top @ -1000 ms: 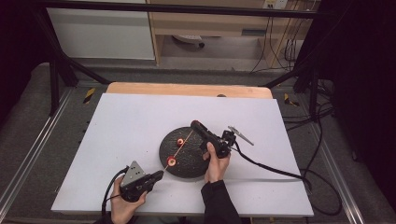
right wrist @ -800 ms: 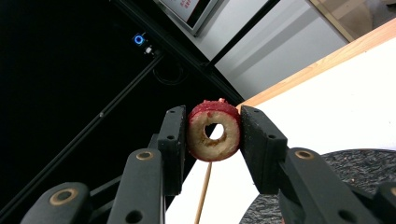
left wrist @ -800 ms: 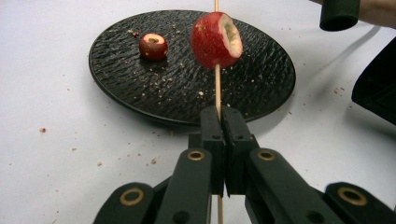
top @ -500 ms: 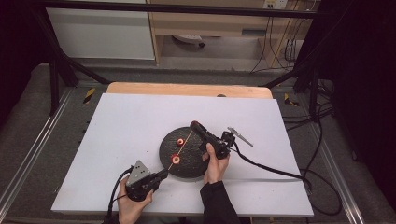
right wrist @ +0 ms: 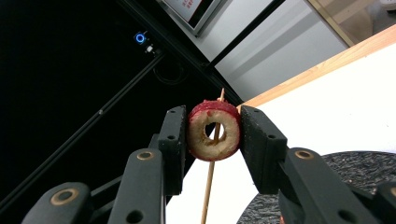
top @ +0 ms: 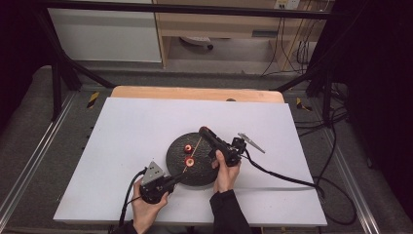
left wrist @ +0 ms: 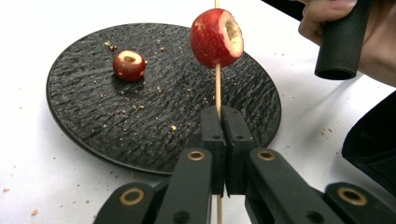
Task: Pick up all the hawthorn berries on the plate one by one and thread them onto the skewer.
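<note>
Nearest, on the left gripper (left wrist: 220, 116): jaws pressed fully together, pinching the lower end of a thin wooden skewer (left wrist: 217, 88) and holding it raised at a slant over the plate. A little way up that stick, threaded through its cored middle and sitting clear of the jaws: one red fruit (left wrist: 212, 39), hollow end turned up and to the right, so judged as one piece done. Beneath and beyond it, resting on the white table (top: 136, 126): a round black plate (left wrist: 187, 93) with a rough surface, scattered with crumbs, and toward its far left side a second loose fruit (left wrist: 129, 65), lying alone and waiting to be picked up. Farther along, at the skewer's tip: the right gripper (right wrist: 212, 133), closed from both sides on a cored fruit (right wrist: 201, 140), pads flat against its red skin, the pale ring of flesh facing the camera. Through that hole passes the tip of the stick, off-centre and poking out just past the fruit's far side, so reads as the threading of a second piece just begun rather than finished. Left to do, by this judgement: sliding this piece down toward the first, letting go, then fetching and spearing the one on the plate. Farthest back: the table's wooden edge and a pale cabinet.
</note>
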`<state>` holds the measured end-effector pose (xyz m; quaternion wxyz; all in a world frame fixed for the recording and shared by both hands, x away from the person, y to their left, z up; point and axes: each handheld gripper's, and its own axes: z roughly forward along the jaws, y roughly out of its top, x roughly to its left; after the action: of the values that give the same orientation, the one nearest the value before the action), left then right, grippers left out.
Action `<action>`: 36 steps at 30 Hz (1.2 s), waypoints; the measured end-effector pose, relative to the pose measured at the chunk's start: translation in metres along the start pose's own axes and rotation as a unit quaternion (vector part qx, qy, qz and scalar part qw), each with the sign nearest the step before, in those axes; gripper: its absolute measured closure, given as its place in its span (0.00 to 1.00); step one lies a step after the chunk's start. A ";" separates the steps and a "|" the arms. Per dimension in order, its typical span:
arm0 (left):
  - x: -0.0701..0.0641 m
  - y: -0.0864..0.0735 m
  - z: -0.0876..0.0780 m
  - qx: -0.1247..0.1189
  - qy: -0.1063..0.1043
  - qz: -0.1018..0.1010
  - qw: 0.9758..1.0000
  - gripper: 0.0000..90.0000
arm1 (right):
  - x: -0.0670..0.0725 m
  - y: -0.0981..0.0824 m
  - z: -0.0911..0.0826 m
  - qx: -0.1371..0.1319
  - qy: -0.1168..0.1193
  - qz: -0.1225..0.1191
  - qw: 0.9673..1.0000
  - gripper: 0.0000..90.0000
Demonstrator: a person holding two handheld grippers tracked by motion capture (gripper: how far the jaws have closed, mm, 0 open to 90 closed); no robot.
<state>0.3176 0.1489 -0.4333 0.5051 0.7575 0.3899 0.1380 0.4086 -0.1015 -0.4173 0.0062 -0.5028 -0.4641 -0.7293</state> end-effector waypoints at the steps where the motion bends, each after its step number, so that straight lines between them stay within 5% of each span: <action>1: 0.000 0.000 0.000 -0.003 -0.001 0.000 1.000 0.98 | 0.000 0.000 0.000 0.001 0.000 0.000 1.000 0.70; 27: 0.004 0.036 0.017 -0.011 -0.011 0.003 1.000 0.99 | 0.003 -0.007 -0.006 0.019 0.004 -0.009 1.000 0.70; 36: 0.006 0.036 0.025 -0.005 -0.012 0.008 1.000 0.99 | 0.004 -0.011 -0.008 0.024 -0.001 -0.013 1.000 0.70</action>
<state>0.3527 0.1298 -0.4138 0.5120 0.7600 0.3769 0.1347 0.3960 -0.0988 -0.4227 0.0086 -0.4970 -0.4881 -0.7174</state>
